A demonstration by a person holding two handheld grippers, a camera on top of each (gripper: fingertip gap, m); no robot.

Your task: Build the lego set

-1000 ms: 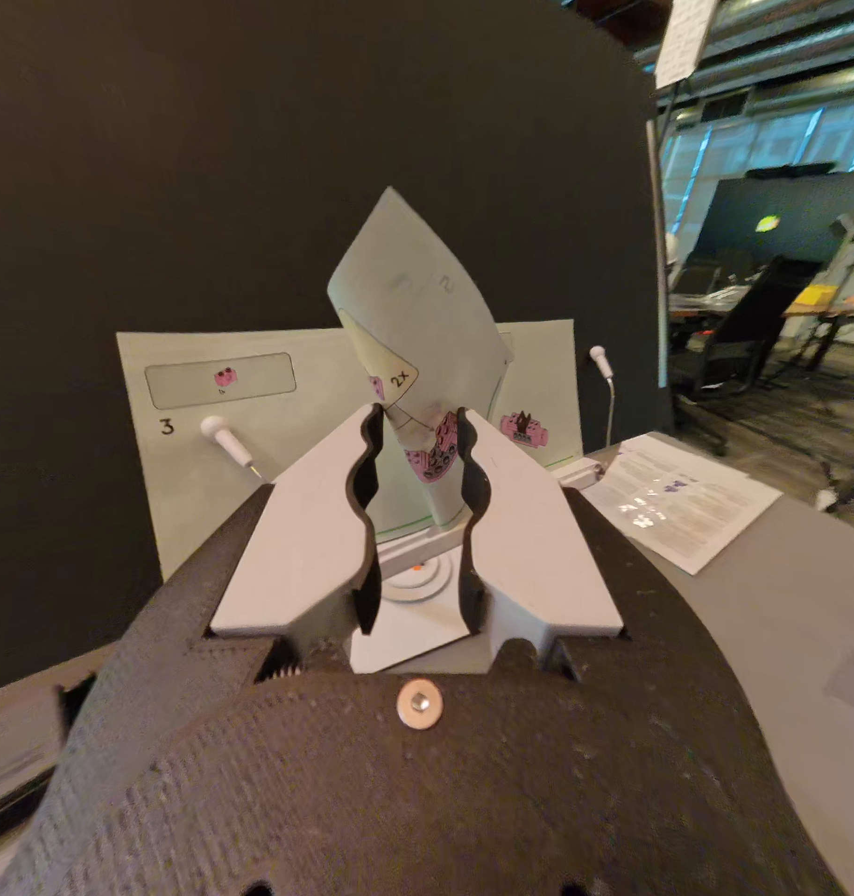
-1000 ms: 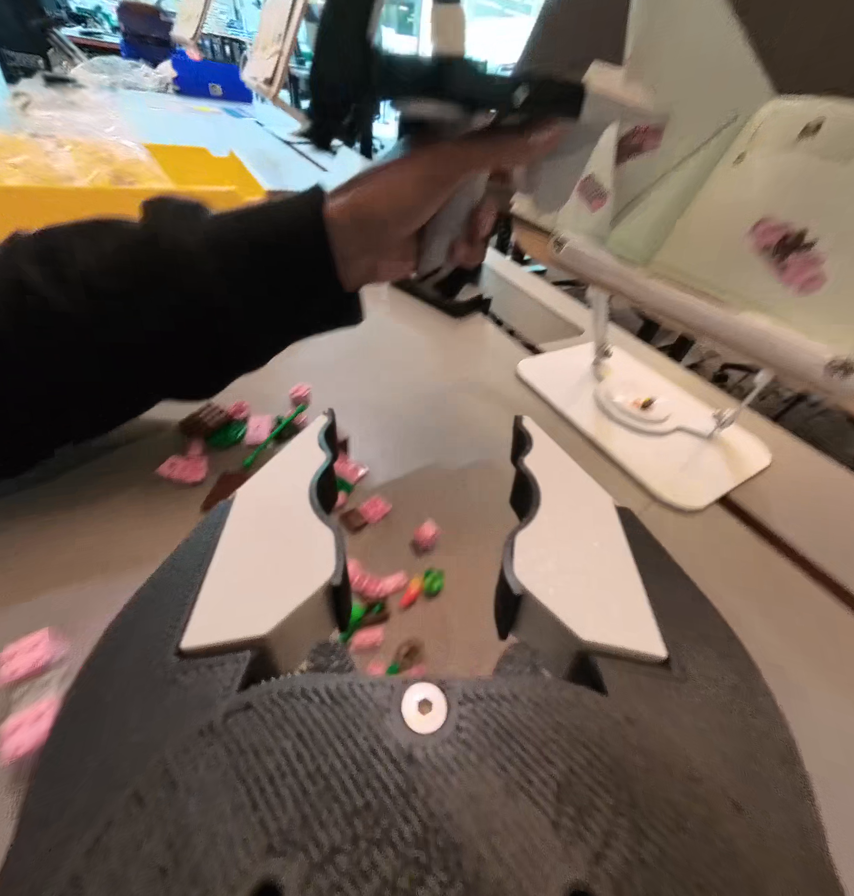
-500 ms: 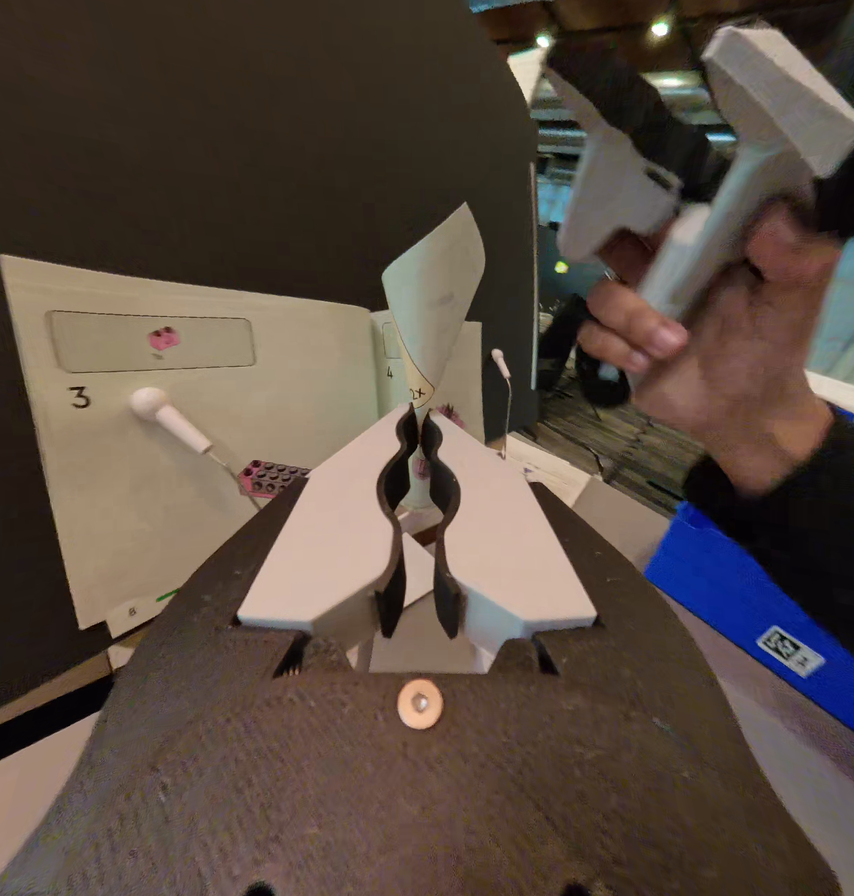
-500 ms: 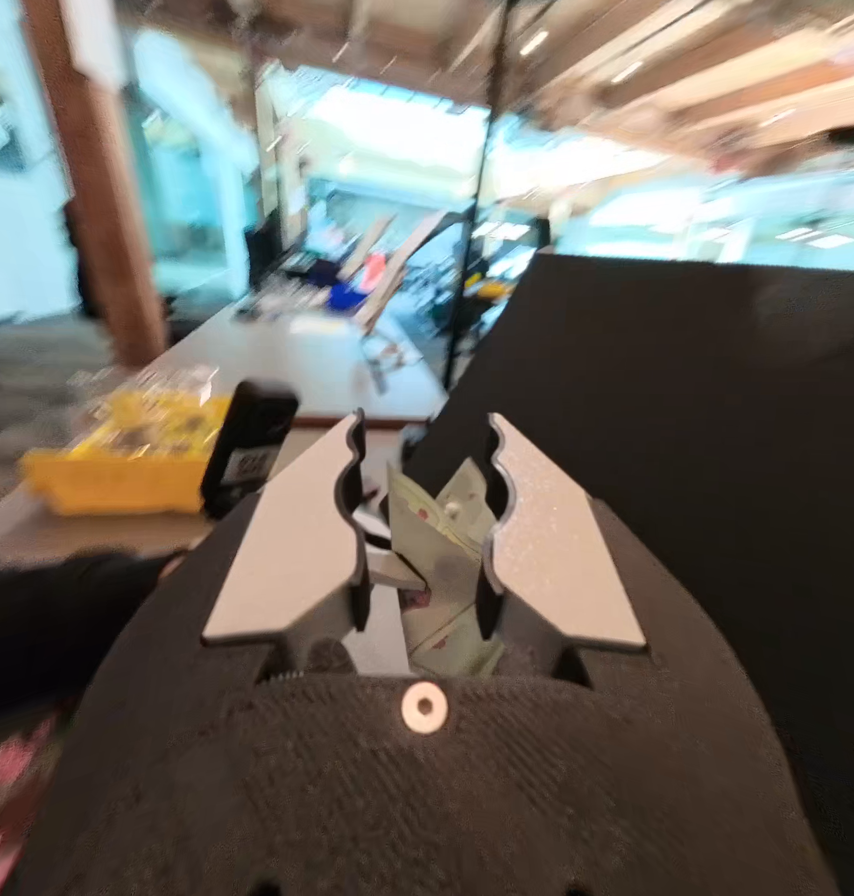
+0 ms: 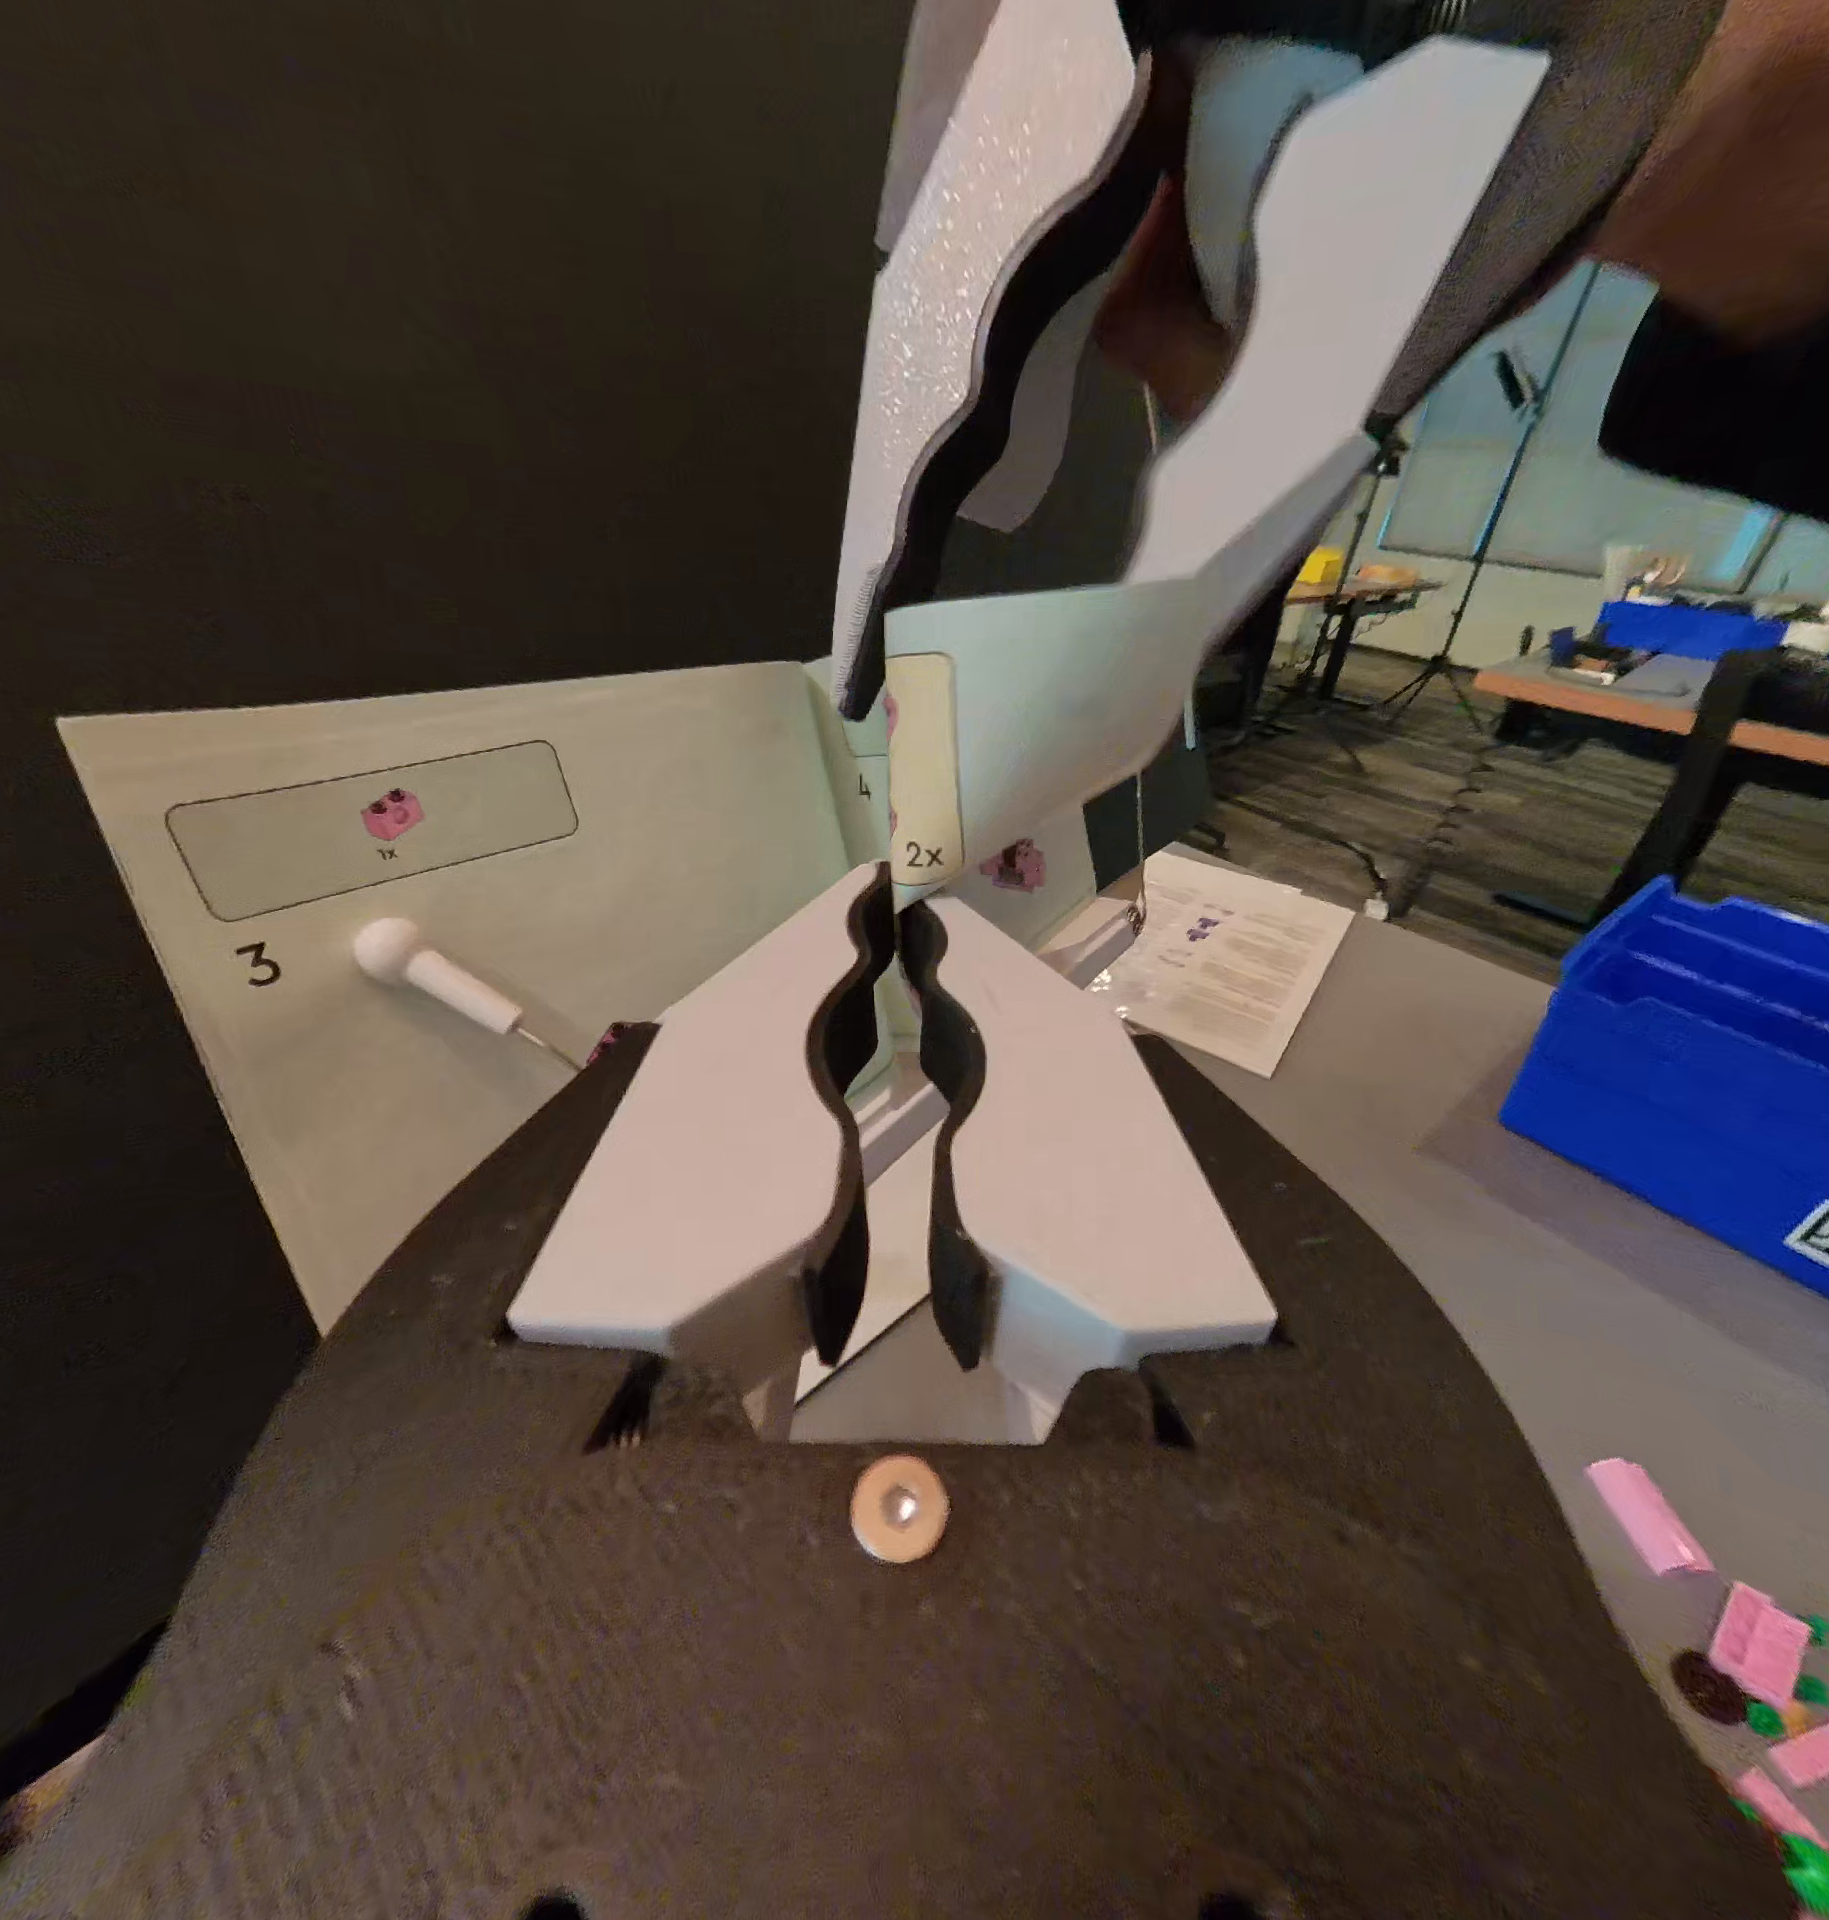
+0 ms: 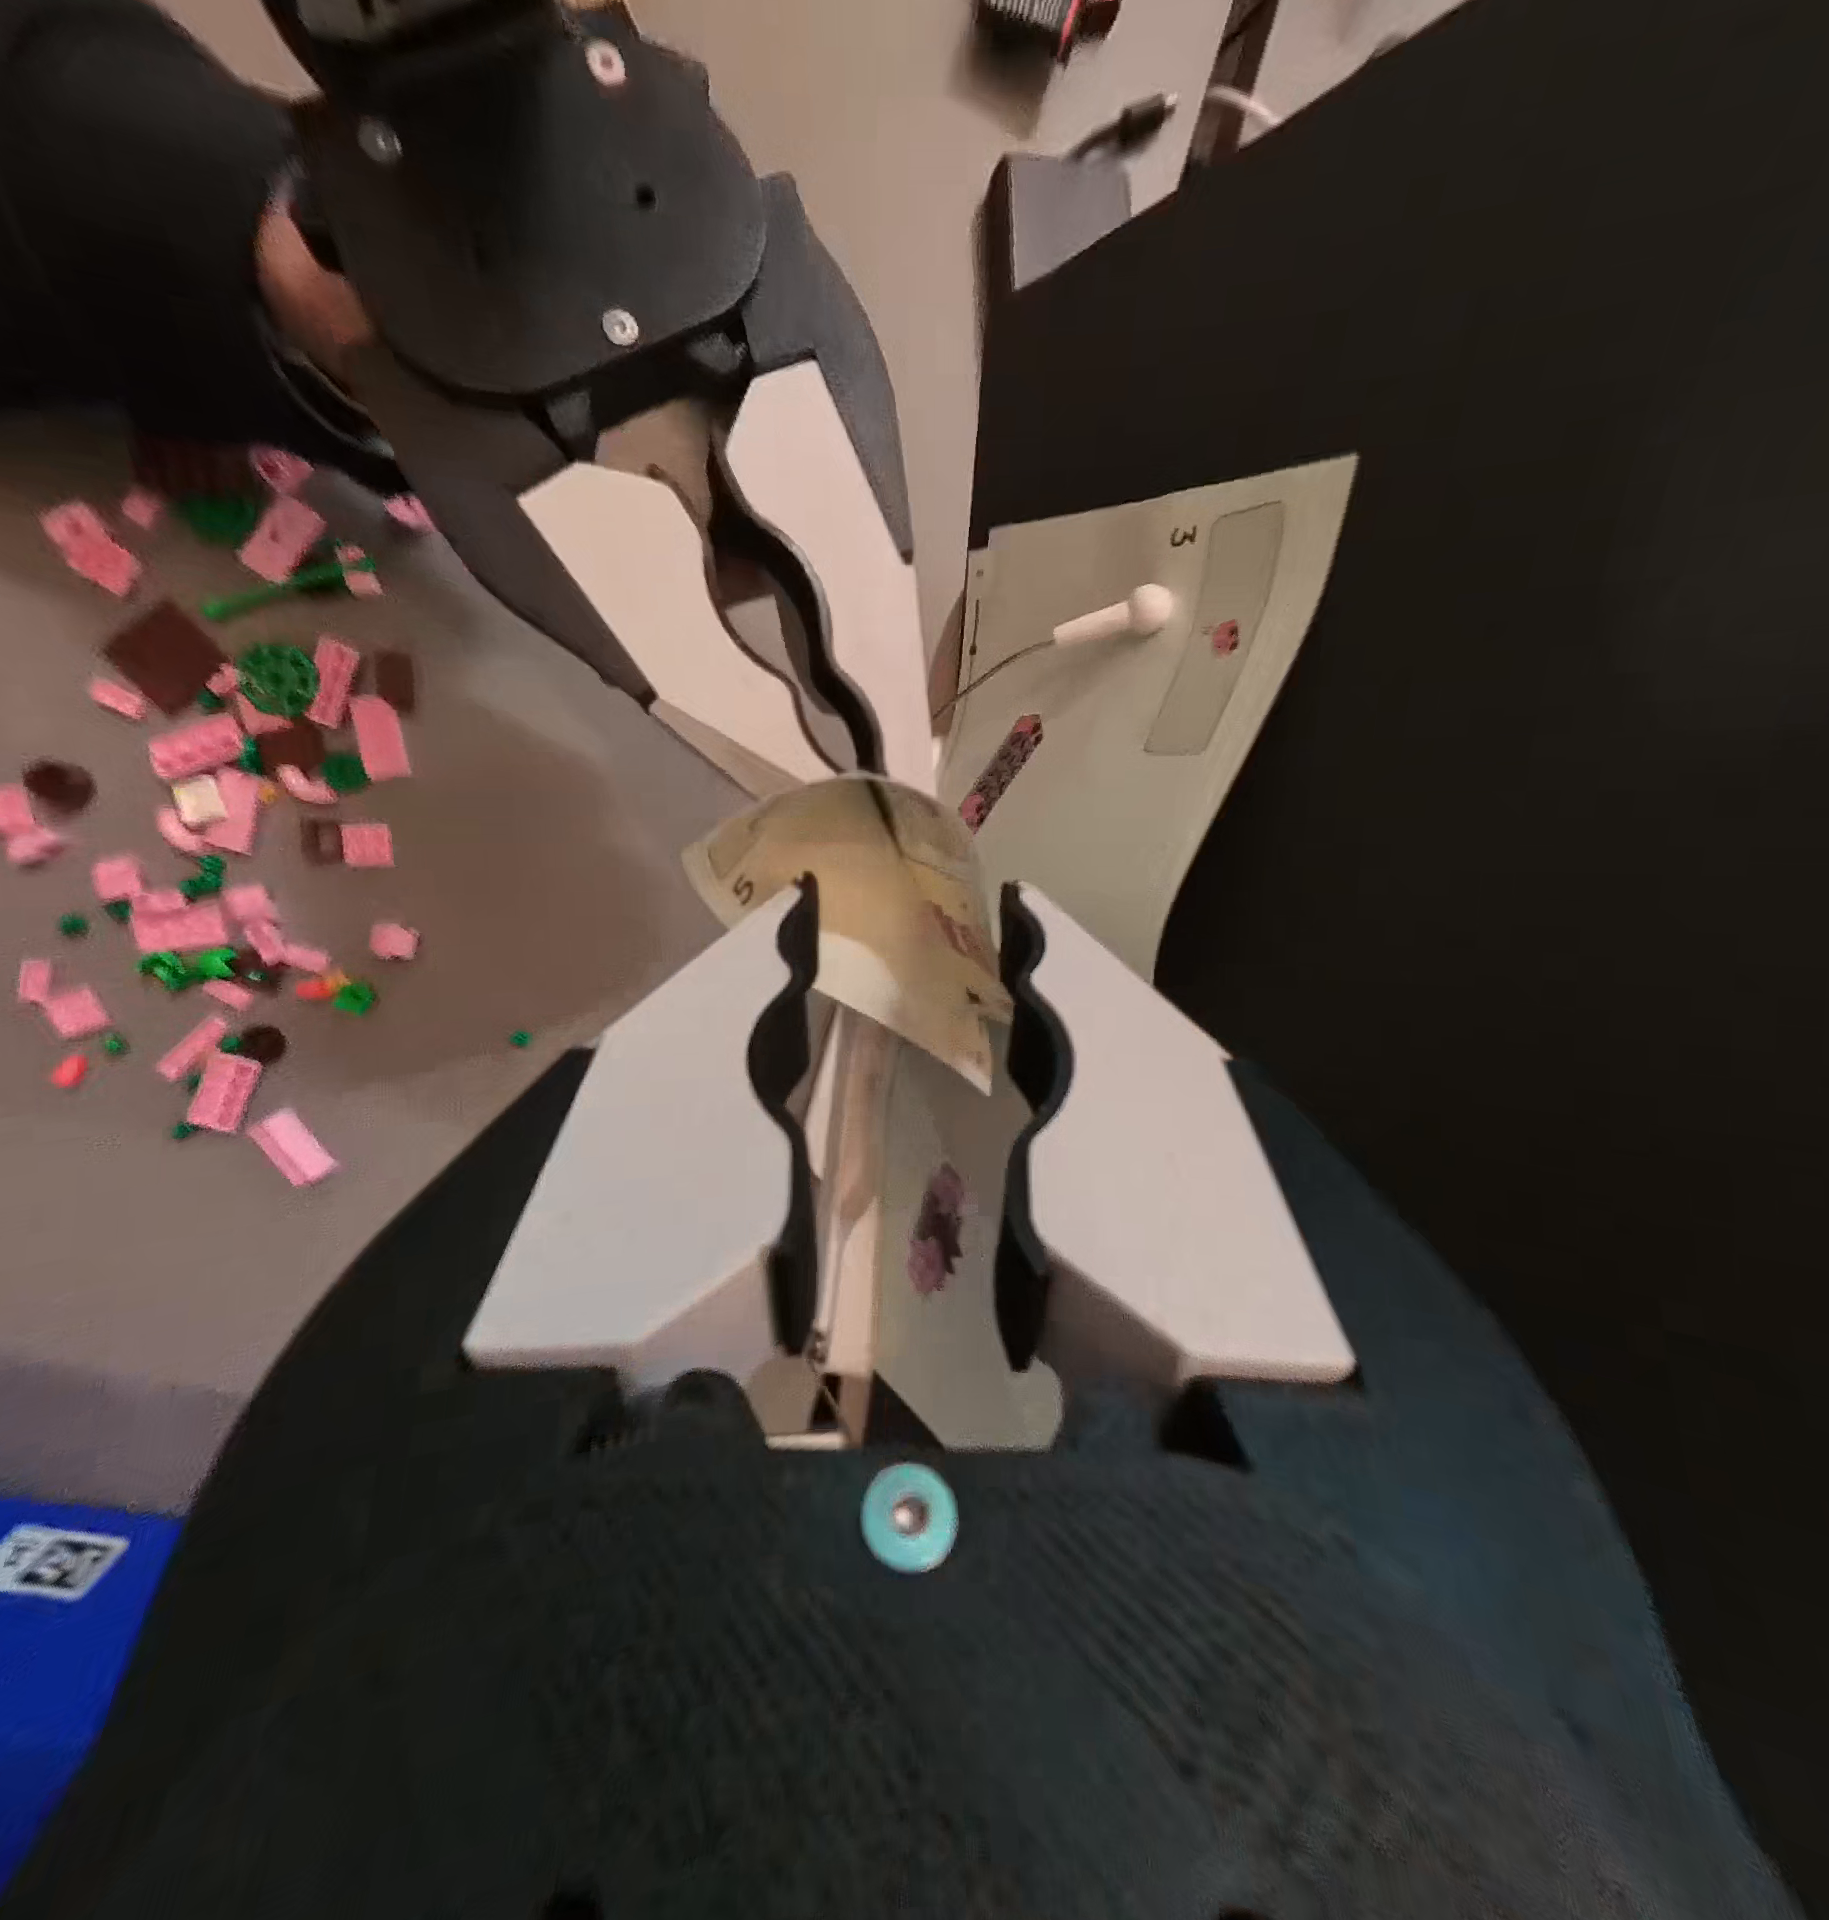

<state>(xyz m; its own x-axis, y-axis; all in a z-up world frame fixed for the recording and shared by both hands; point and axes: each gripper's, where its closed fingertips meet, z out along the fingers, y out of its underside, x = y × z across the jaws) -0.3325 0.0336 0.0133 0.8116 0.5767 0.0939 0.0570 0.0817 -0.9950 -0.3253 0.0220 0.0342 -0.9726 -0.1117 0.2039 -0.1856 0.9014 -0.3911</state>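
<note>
Left wrist view: the left hand-held gripper [image 5: 897,914] is clenched on the lower edge of a curled page [image 5: 1035,707] of the pale green booklet [image 5: 453,935], which is propped upright against a black backdrop [image 5: 370,312]. Printed writing is carried by the booklet, by a leaflet [image 5: 1237,956] lying beyond, and by a sticker on the blue bin [image 5: 1710,1081]. The right hand-held gripper [image 5: 1003,613] is seen above, its fingers apart around the page's top.

Right wrist view: the right hand-held gripper [image 6: 905,894] is released, with the page [image 6: 889,914] between its fingers. Pink, green and brown lego pieces [image 6: 214,790] are scattered on the worktop [image 6: 536,831] at left.
</note>
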